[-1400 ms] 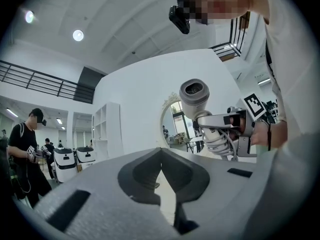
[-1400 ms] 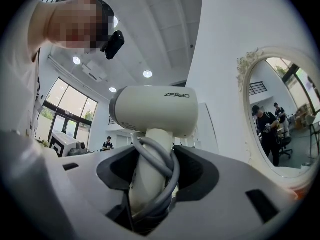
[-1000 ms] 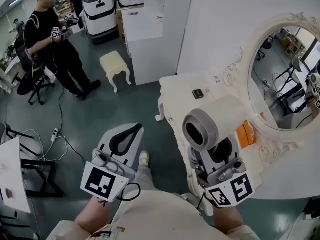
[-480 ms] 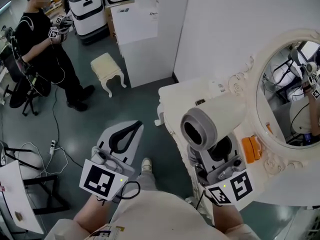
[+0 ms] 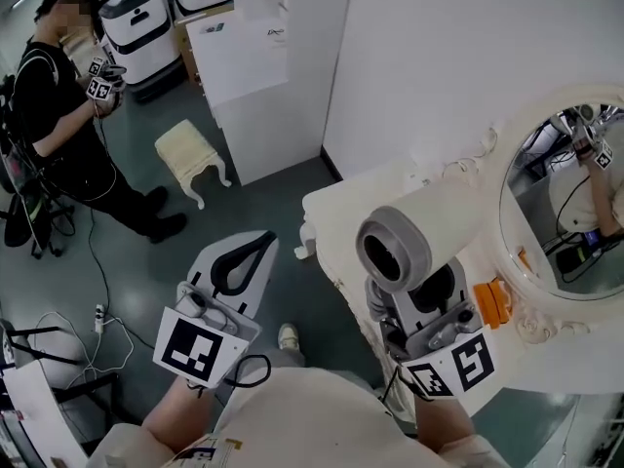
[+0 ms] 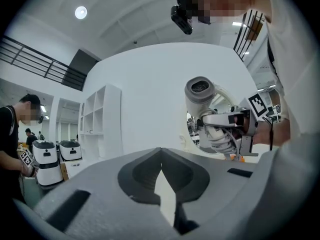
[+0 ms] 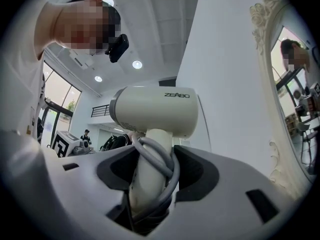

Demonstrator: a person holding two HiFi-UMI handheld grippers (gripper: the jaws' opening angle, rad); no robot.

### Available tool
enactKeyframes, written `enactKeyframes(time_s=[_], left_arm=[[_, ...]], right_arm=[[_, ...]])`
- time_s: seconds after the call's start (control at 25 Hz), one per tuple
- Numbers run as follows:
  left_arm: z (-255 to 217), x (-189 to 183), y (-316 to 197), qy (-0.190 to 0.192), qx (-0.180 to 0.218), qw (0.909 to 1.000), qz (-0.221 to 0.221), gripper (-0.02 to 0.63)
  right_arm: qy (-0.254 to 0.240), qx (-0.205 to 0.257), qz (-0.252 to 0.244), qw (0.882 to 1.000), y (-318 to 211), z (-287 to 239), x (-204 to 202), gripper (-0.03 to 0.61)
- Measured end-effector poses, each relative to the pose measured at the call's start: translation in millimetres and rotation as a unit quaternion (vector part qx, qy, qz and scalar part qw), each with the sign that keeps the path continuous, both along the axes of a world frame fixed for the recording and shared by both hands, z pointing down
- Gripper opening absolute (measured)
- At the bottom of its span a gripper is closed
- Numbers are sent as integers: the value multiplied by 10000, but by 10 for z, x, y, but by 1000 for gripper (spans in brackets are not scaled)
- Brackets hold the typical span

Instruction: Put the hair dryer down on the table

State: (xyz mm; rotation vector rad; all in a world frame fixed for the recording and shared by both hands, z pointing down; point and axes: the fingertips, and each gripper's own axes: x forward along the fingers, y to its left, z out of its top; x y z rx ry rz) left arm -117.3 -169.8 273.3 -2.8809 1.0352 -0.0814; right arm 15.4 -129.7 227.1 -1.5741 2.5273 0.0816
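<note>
Your right gripper (image 5: 426, 298) is closed on the handle of the hair dryer (image 5: 429, 227). In the right gripper view, both jaws press against the cream handle. A loop of grey cord (image 7: 162, 161) is caught between the jaws with it. The dryer stands upright in the grip, with its barrel lying across the top. In the head view, the grey-ringed end of the barrel points back toward you and the other end points toward the wall.

The dryer hangs over the near corner of the white table (image 5: 322, 208), just left of the oval mirror (image 5: 570, 213) in its carved frame. It looks clear of the tabletop, though the steep downward view makes that hard to judge. A small orange thing (image 5: 493, 300) lies on the table just beside your right gripper, at the foot of the mirror frame.

Your left gripper (image 5: 237, 269) is off the table's left side, over the grey floor and well apart from the dryer. Its jaws are together at the tips, with only a thin slit below, and they hold nothing.

Farther off on the floor, a small cream stool (image 5: 190, 149) stands near a white cabinet (image 5: 244, 76). A person in black (image 5: 58, 115) stands at the far left.
</note>
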Motion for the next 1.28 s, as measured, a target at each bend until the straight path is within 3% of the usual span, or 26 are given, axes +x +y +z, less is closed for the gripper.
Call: enactKeyframes(time_s=[0.32,0.64,1.04,1.28], left_arm=[[-30,-18,-210,23,-26,9994,352,14],[-15,212,-211,17,-106,9985,530,14],[28,556,-79,57,-352,9977,573,14],[-22,621,-112,133,-254,9980,572,14]], right_arm=[[-33,7,331,9994,-198,-37,-36,212],[-7,-89,549,9985,-203,0,156,210],[-155,-389,420,9982,-153,134,491,211],[-84,-518,436,9977,-193,179,595,210]])
